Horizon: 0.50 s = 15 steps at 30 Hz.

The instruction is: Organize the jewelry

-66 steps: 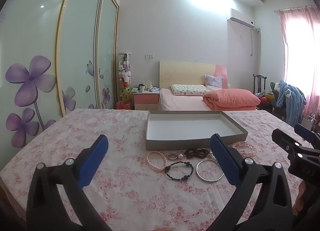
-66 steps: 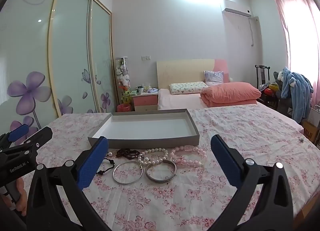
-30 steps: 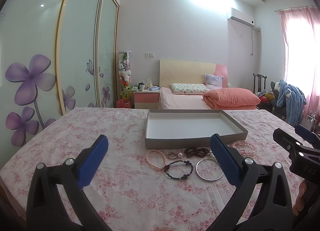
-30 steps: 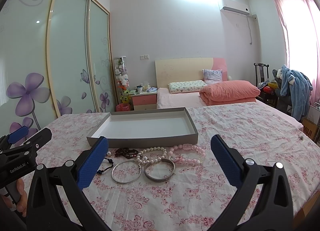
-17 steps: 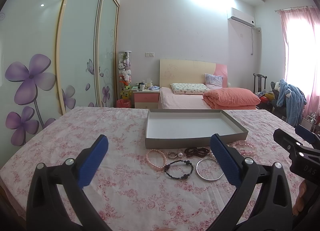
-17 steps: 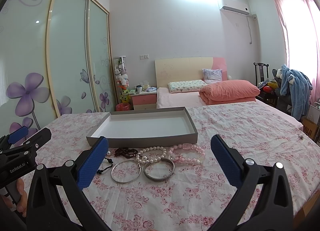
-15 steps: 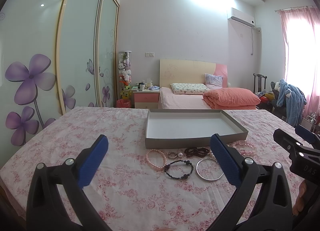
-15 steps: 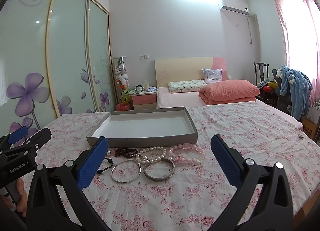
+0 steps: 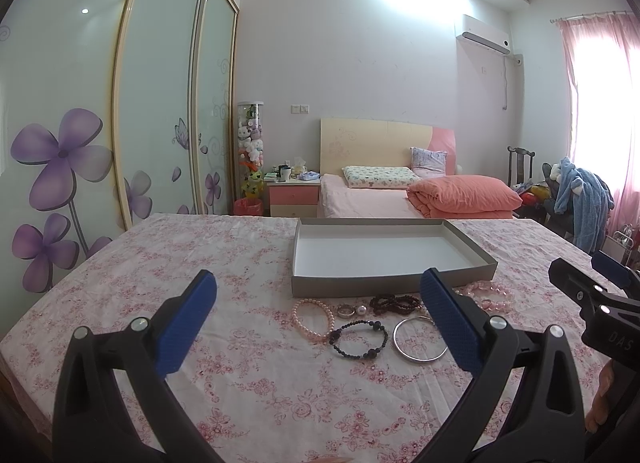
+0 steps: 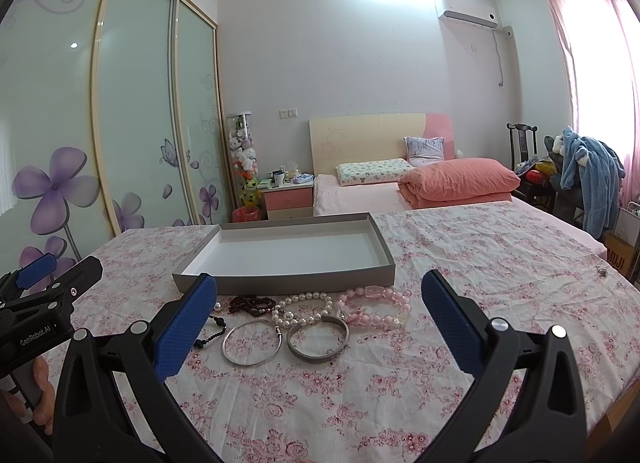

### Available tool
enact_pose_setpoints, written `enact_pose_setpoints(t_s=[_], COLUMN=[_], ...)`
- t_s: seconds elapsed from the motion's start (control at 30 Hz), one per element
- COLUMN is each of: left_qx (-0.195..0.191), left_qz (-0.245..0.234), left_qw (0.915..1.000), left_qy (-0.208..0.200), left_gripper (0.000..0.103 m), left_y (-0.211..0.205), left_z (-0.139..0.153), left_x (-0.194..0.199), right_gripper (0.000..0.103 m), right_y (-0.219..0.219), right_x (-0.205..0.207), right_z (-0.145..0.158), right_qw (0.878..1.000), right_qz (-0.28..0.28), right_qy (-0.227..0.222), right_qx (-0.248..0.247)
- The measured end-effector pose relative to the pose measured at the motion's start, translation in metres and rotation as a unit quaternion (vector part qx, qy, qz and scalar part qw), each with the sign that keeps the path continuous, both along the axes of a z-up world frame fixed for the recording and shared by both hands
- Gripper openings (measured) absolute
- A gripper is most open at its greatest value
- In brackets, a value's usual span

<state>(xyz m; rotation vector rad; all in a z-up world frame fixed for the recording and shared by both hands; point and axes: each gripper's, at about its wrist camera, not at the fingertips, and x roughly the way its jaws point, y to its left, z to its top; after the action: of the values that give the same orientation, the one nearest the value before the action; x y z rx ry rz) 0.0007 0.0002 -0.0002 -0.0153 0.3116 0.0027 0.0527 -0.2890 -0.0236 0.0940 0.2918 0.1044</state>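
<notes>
The left gripper point(image 9: 318, 319) is wide open and holds nothing. The right gripper point(image 10: 319, 319) is wide open too, with nothing between its blue pads point(image 10: 186, 330).

In the middle of both views, an empty gray box point(image 9: 390, 255) with a white inside sits on a table with a pink flower cloth point(image 10: 480, 263). The jewelry lies on the cloth just below the box, not in it.

In the left view, a pink bead bracelet point(image 9: 313, 319) is left of a black bead bracelet point(image 9: 358, 339), and a thin silver bangle point(image 9: 418, 345) is to the right.

In the right view, the thin silver bangle point(image 10: 250, 342) touches a wide silver cuff point(image 10: 318, 342). Above them lie dark red beads point(image 10: 252, 303), white pearls point(image 10: 304, 307) and a big pink bracelet point(image 10: 376, 307).
</notes>
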Motion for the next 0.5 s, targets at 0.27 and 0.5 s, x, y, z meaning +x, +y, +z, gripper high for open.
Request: enact_pose_setpoints(t_s=[0.27, 0.5], left_qx=[0.000, 0.000], left_qz=[0.000, 0.000], left_qw=[1.0000, 1.0000], left_qy=[0.000, 0.001], left_gripper=[0.099, 0.099], left_y=[0.0000, -0.0008], left_z=[0.0000, -0.0027], left_x=[0.0000, 0.0000], right_gripper=[0.101, 0.101], right_y=[-0.0001, 0.0004], right_x=[0.0005, 0.0010], right_z=[0.0003, 0.0010], right_qw=[1.000, 1.000], right_qz=[0.000, 0.001], right_qy=[0.001, 0.001], right_qx=[0.000, 0.000])
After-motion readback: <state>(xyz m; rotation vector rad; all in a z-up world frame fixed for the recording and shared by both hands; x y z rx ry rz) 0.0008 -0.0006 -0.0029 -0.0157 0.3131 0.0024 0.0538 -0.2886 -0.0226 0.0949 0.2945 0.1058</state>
